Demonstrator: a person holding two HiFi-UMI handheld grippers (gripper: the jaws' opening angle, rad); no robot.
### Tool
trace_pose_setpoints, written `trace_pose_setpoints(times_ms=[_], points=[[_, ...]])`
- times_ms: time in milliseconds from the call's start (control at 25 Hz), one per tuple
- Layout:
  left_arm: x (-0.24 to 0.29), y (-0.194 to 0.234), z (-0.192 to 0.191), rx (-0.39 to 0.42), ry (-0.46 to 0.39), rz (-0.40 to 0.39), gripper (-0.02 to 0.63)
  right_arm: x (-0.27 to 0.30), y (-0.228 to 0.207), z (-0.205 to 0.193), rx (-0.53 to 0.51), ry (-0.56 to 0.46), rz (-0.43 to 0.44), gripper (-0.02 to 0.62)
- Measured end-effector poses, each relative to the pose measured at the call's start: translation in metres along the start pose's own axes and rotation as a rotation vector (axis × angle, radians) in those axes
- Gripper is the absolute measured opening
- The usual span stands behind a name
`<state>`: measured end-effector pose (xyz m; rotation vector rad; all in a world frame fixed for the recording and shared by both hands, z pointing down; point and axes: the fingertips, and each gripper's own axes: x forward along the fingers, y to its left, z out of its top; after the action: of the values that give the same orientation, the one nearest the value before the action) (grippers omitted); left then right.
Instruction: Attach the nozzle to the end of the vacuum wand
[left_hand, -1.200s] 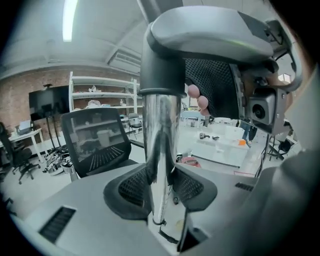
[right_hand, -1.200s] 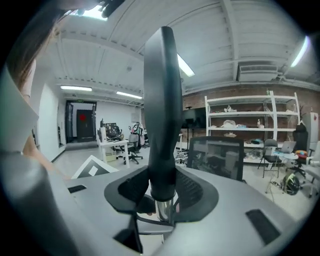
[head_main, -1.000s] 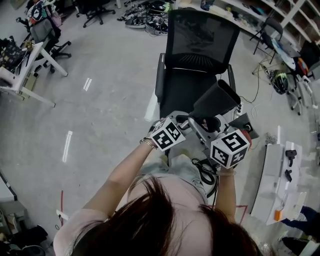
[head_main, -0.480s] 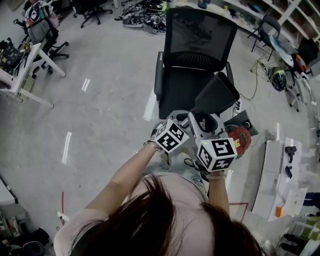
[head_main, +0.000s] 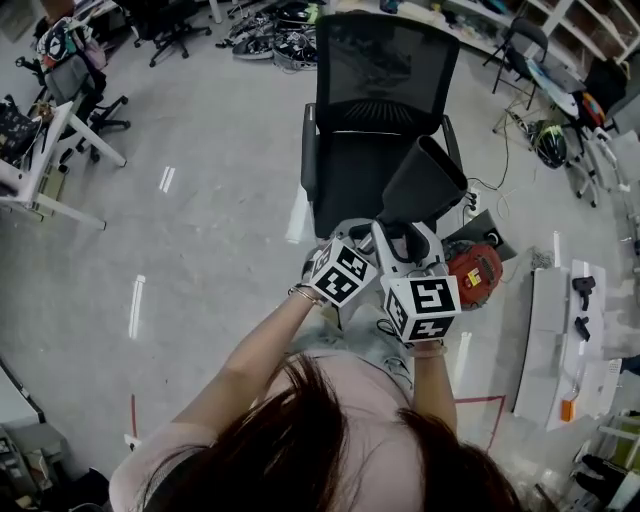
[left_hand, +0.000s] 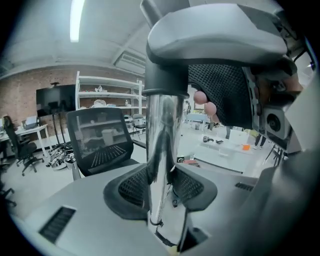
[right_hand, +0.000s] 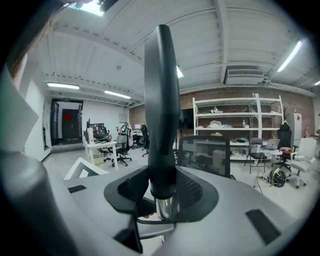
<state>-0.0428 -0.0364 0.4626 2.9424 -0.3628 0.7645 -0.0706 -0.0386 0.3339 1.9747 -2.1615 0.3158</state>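
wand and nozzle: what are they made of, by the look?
Wand: likely metal, chromed or polished. It is mirror-bright and reflects the room, though plated plastic can't be ruled out.
Nozzle: likely moulded plastic, black, satin. It shows only a soft, dull highlight along its edge.

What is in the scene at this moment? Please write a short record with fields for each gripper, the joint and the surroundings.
left gripper: shut on the chrome wand
right gripper: shut on the black nozzle, at its collar
joint: nozzle collar meets the wand's metal end; full seating cannot be told
nozzle direction: points up, away from the person
surroundings: black office chair, red canister
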Motion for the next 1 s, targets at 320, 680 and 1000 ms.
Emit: trace_pose_setpoints(times_ms=[320, 680, 1000], points=[[0.005, 0.009, 0.0, -0.03, 0.004, 0.027, 0.153, -0.019, -0.006, -0.013, 0.015, 0.033, 0.037, 0.175], [0.008, -0.002, 0.003, -0.086, 0.024, 0.11, 0.153, -0.077, -0.057, -0.013, 0.13, -0.023, -0.008, 0.119], [0.014, -0.031, 0.007, -0.107, 0.027, 0.167, 0.153, -0.13, -0.095, -0.016, 0.138, -0.026, -0.024, 0.048]])
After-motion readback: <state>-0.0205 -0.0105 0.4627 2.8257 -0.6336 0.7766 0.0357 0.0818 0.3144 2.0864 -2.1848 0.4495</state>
